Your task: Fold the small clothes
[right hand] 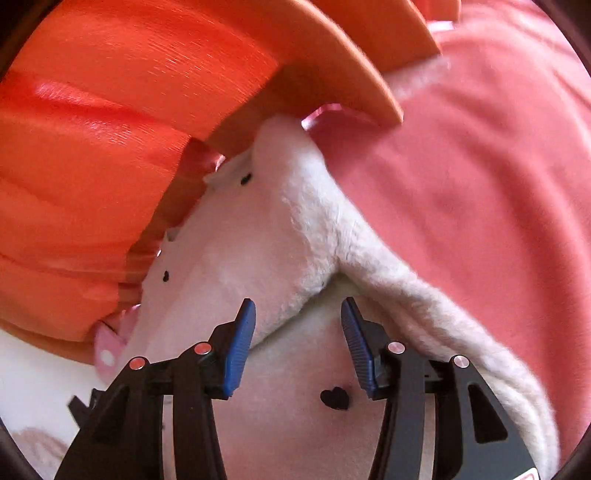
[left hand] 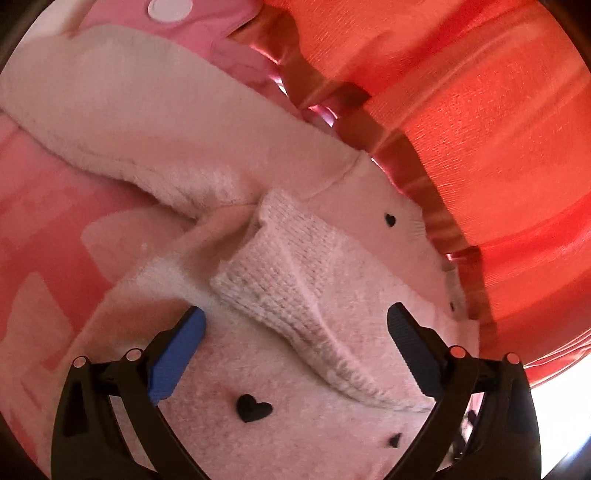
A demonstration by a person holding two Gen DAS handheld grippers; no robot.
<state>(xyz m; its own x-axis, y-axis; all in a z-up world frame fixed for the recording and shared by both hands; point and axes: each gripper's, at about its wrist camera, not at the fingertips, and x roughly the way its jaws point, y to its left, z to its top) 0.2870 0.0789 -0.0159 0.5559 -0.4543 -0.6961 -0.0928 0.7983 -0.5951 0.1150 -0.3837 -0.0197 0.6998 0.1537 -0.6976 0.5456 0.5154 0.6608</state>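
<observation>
A fluffy white garment with small black hearts (left hand: 255, 406) lies on a pink patterned cover (left hand: 55, 236). A ribbed knit cuff (left hand: 291, 295) lies folded across its middle and a long fuzzy sleeve (left hand: 147, 129) stretches to the upper left. My left gripper (left hand: 295, 321) is open, its jaws wide either side of the cuff, just above the fabric. In the right wrist view the same garment (right hand: 236, 251) fills the centre, with a sleeve (right hand: 424, 306) running down the right. My right gripper (right hand: 297, 321) is open over a fold of the fleece, holding nothing.
Orange-red cushions (left hand: 480, 147) (right hand: 110, 129) with tan edging border the garment along one side. A pink spotted item (left hand: 170, 9) lies at the far end, and a pink spotted strip (right hand: 110, 343) shows at the cushion's base. Pink cover (right hand: 480, 184) spreads to the right.
</observation>
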